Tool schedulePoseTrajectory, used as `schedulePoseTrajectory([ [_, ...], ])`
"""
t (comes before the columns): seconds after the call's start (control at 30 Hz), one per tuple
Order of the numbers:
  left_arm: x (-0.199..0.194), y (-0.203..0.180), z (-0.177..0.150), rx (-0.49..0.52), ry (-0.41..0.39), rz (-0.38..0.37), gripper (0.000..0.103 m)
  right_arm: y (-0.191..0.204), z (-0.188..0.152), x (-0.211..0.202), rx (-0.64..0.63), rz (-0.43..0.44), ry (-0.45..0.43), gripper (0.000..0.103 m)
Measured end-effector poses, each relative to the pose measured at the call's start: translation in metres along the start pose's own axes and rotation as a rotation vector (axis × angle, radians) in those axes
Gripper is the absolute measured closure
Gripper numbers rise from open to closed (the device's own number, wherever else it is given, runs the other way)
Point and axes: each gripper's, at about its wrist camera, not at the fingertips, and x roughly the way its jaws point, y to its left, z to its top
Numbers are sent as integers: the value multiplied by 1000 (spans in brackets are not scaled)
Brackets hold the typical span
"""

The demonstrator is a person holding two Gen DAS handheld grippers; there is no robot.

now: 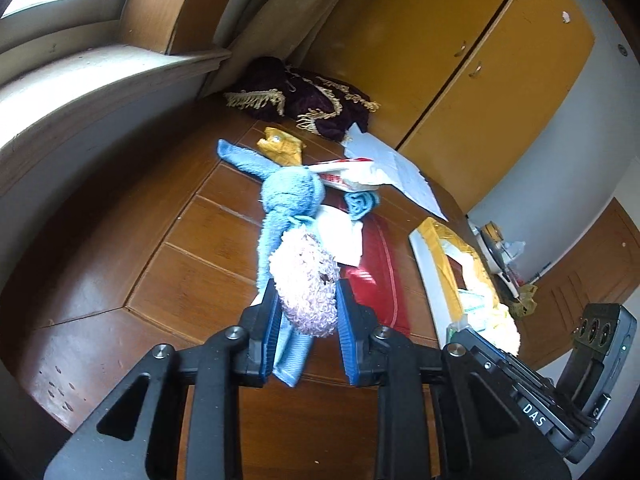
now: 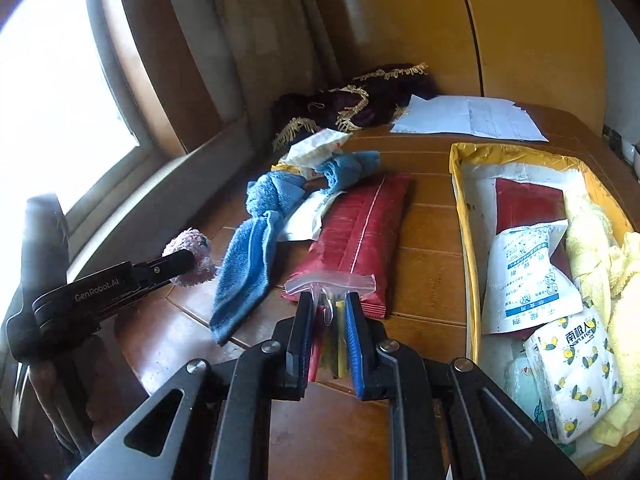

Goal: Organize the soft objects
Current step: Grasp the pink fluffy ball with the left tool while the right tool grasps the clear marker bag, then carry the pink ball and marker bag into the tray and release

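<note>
Brown wooden tabletop beside a window fills both views, with yellow cupboard doors behind it. Nearest, the left gripper is clenched on a pale pink fuzzy ball, held just above the table; in the right wrist view the same ball shows at that gripper's tip. It looks light, squashy and loosely looped, so it should yield to the pads and not slip, though a loop could snag; a hold across its middle seems safest. The right gripper is closed on a small clear zip bag with thin coloured sticks inside; the film is probably slick and crinkly, best pinched below the stiff zip strip. Just beyond lies a knotted blue towel, limp and floppy, likely to drape and drag if lifted by one end, so the knot is the better place to grab. Beside it rests a red pouch, and to the right a yellow-edged box already holds packets and a yellow cloth. Farthest back sit papers and a dark fringed cloth.
</note>
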Motion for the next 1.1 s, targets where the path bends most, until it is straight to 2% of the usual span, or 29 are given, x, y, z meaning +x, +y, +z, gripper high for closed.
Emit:
schedulePoseTrajectory([
  [0.13,0,-31,-3,50,32,-65,80,-2,5,-21,16,29,-60,87],
  [0.3,11,-77,0,121,57,-129,80,-24,17,-45,65,46,-115,87],
  [0.57,47,-148,6,226,112,-198,80,-93,32,-78,196,14,-179,86],
  [0.7,79,-177,15,266,157,-203,80,-128,38,-82,243,-39,-186,86],
  [0.87,120,-205,21,316,202,-200,79,-169,48,-69,302,-70,-146,86],
  [1.0,151,-217,21,334,237,-172,79,-198,58,-54,336,-61,-111,85],
  [1.1,170,-219,19,345,256,-119,79,-216,64,-37,368,-66,-79,83],
])
